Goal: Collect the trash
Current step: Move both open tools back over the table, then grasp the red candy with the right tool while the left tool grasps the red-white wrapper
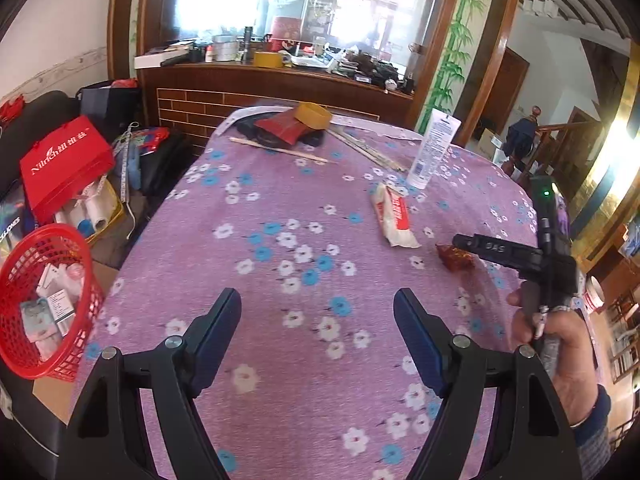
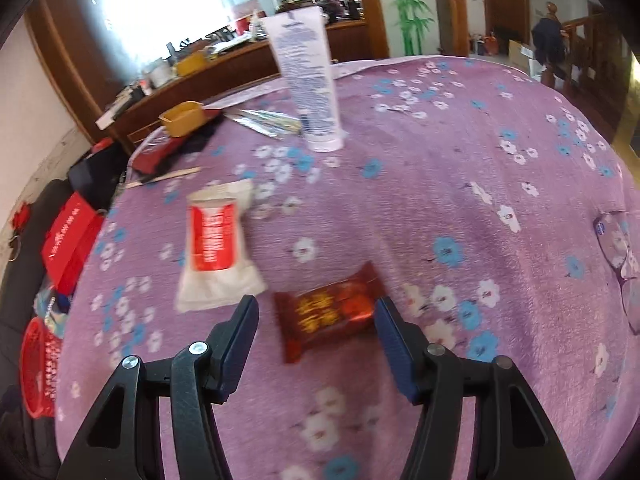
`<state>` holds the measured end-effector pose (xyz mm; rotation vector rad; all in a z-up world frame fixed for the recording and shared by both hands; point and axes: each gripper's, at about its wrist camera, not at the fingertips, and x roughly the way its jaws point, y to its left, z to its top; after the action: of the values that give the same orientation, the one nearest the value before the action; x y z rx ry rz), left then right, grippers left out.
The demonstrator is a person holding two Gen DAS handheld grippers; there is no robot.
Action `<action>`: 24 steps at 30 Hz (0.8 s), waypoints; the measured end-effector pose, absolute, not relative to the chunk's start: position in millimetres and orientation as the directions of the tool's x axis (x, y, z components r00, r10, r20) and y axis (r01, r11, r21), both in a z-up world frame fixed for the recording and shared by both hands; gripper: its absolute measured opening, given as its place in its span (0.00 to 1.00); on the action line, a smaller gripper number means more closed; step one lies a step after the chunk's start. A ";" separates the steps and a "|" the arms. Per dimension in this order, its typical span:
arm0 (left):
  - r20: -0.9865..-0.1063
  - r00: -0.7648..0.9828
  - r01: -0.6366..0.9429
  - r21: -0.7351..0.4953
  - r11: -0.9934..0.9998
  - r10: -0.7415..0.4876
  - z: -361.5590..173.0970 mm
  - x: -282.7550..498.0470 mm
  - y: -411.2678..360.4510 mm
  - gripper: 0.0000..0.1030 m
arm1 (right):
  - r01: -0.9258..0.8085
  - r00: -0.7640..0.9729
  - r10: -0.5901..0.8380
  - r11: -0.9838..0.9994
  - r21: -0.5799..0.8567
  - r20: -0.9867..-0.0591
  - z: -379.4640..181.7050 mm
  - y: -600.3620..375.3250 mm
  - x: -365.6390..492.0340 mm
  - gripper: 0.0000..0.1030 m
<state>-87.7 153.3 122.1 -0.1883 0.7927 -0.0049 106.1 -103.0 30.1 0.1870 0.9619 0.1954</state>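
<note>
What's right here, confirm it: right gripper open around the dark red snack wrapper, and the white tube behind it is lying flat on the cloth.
Wrong on the tube. The white tube stands upright on its cap, as the right wrist view shows. The rest holds: the right gripper is open around the dark red snack wrapper.

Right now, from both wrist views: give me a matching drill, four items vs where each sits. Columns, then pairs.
Items:
1. dark red snack wrapper
2. white and red packet
3. white tube
4. red basket

Places:
A. off the table's left edge, holding packets
B. standing upright toward the far side of the purple cloth
C. between the open fingers of the right gripper
D. lying flat, just left of the snack wrapper in the right wrist view

Pairs: 1-C, 2-D, 3-B, 4-A
</note>
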 end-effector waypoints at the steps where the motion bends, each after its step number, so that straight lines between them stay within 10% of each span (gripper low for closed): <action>1: -0.711 0.698 -0.061 -0.170 0.984 -0.079 122.3 -83.4 148.8 0.75 | -0.086 0.559 0.242 0.968 0.235 -0.793 28.0 -101.9 109.2 0.63; 24: -0.812 0.581 -0.113 -0.146 0.983 -0.054 92.3 58.3 85.0 0.75 | -0.215 0.544 0.382 0.924 0.316 -0.747 10.5 -114.5 109.3 0.49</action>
<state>58.3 85.0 92.3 -0.1896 0.9517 0.0344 109.3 -114.5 10.5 0.1949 0.9314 0.3571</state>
